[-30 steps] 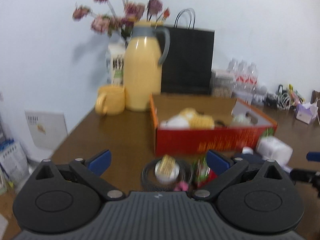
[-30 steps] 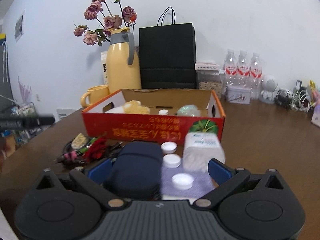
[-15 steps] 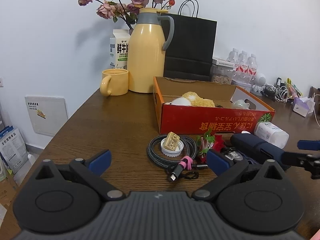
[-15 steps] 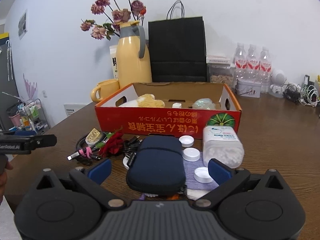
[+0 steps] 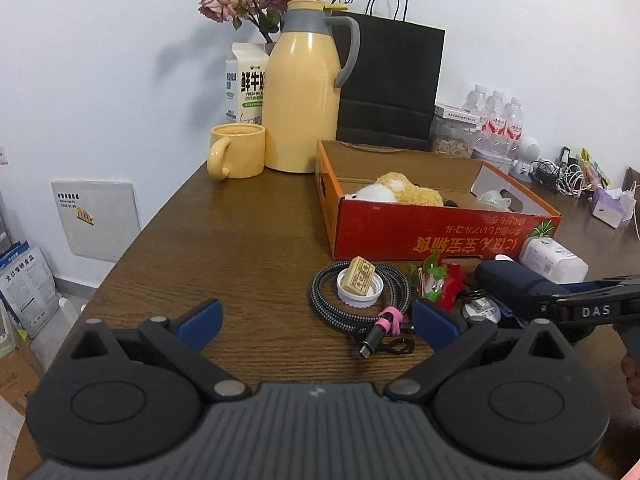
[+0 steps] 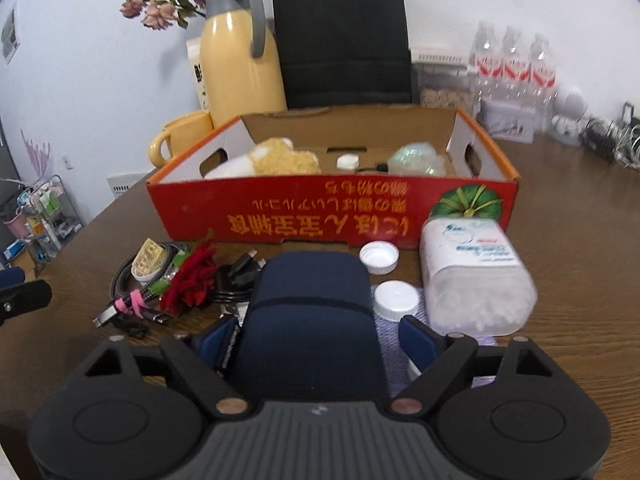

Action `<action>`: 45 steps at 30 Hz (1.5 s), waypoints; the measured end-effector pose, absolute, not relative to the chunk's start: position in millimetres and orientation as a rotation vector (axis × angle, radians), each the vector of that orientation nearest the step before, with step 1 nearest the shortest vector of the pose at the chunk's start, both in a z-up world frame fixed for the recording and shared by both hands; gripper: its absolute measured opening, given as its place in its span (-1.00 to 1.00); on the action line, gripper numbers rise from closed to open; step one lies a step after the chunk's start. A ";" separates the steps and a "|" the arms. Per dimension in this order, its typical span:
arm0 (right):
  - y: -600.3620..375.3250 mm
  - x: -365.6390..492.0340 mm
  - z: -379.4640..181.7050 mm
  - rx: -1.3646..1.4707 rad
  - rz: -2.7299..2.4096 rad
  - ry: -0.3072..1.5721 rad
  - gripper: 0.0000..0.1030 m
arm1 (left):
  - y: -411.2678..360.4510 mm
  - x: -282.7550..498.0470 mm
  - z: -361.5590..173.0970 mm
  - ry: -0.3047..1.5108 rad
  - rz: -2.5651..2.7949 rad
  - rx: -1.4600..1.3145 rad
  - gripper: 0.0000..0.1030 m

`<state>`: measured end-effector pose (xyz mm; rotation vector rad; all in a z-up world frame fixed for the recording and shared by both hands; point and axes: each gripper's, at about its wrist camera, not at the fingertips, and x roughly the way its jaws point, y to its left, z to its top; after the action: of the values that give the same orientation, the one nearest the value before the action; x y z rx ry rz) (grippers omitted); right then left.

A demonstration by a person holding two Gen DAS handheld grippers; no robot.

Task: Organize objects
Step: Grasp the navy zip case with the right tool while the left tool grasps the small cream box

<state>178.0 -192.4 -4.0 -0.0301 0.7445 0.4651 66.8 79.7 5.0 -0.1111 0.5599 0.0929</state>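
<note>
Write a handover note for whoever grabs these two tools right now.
Right tool: jaws have just been closing around the navy pouch, which lies between them on the table; a firm grip isn't clear yet.
Left tool: open, empty, above the table near the coiled cable.
Done: plush toy and small bits already in the red box.
Left: pouch, cable, red rose, loose white caps, cotton swab tub, all lying in front of the box.

On the table (image 6: 580, 200), the pouch (image 6: 308, 312) lay in front of the open box (image 6: 332, 216), with the coiled cable (image 5: 360, 300) to its left and the plastic jar (image 6: 472, 272) to its right.
</note>
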 end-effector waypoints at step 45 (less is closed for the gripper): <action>-207.6 176.6 12.5 -0.025 0.548 0.546 0.21 | 52.4 166.5 -23.3 0.635 0.008 -0.040 -0.75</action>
<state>176.6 -207.6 12.5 -0.0246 0.5462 0.5479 166.5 52.4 -23.3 -0.0404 0.6354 0.0076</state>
